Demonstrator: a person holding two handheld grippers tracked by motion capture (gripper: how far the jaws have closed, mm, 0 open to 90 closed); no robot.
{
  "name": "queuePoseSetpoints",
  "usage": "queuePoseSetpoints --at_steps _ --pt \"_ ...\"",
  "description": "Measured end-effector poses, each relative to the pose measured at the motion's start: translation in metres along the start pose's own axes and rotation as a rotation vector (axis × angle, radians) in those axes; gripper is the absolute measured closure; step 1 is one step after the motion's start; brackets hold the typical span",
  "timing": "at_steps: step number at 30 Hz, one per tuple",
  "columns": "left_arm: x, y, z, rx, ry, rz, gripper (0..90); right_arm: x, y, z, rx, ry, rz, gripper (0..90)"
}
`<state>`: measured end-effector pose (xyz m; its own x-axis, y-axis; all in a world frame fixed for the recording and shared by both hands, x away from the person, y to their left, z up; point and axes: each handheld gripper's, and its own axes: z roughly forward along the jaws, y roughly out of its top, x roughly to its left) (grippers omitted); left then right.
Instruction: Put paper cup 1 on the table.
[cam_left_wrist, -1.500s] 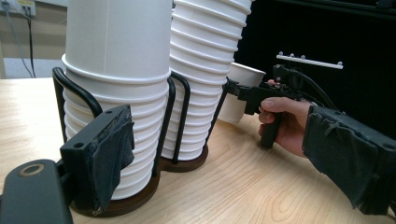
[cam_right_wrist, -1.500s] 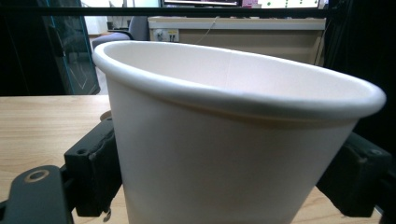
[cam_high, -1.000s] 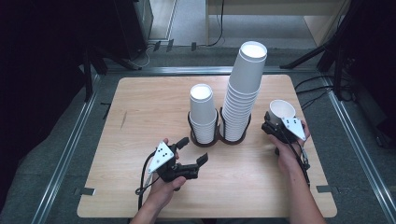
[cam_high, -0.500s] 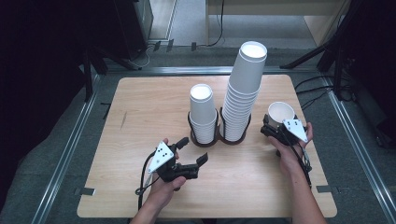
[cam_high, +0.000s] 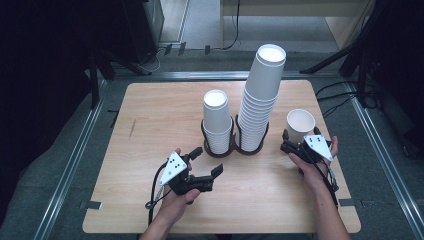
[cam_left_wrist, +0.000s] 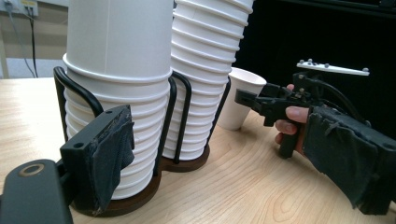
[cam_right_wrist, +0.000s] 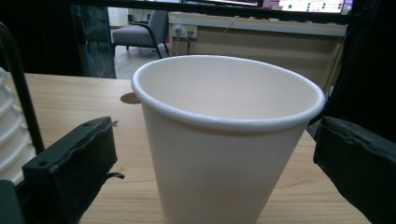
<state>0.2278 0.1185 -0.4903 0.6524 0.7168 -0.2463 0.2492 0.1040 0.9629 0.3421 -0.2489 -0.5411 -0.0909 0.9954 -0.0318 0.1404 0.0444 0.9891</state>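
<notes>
Near the front edge of the bench (cam_high: 150, 115), left of its middle, the left gripper (cam_high: 207, 165) lay in the person's left hand (cam_high: 175, 202), its jaws spread part-way with nothing between them and aimed toward the cup holder. In the left gripper view those jaws framed the holder without touching it. At the middle of the bench stood the black wire holder (cam_high: 235, 145) on its dark base, with the short stack (cam_high: 217, 122) of white cups in its left ring and the tall stack (cam_high: 260, 95) in its right ring, both upright and rims down. Just right of the tall stack, near the right edge, a single cup (cam_high: 300, 124) stood upright on the bench, mouth up and empty. The right gripper (cam_high: 287, 142), held in the right hand (cam_high: 312, 162), sat just in front of that cup; its jaws had just been opening and stood spread wide on either side of the cup (cam_right_wrist: 224, 140), clear of its wall.
</notes>
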Motion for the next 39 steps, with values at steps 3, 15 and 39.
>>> queuePoseSetpoints --at_steps 3,15,39 --pt "0.0 0.0 0.0 0.0 0.002 0.001 9.5 -0.001 0.001 -0.006 -0.004 0.015 -0.007 0.0" --pt "-0.006 0.001 0.004 -0.003 0.042 0.032 9.5 -0.008 0.005 -0.033 -0.006 0.037 0.005 0.0" --pt "-0.021 0.015 0.03 0.004 0.041 0.054 5.3 -0.01 0.056 -0.077 -0.069 0.1 0.062 0.0"
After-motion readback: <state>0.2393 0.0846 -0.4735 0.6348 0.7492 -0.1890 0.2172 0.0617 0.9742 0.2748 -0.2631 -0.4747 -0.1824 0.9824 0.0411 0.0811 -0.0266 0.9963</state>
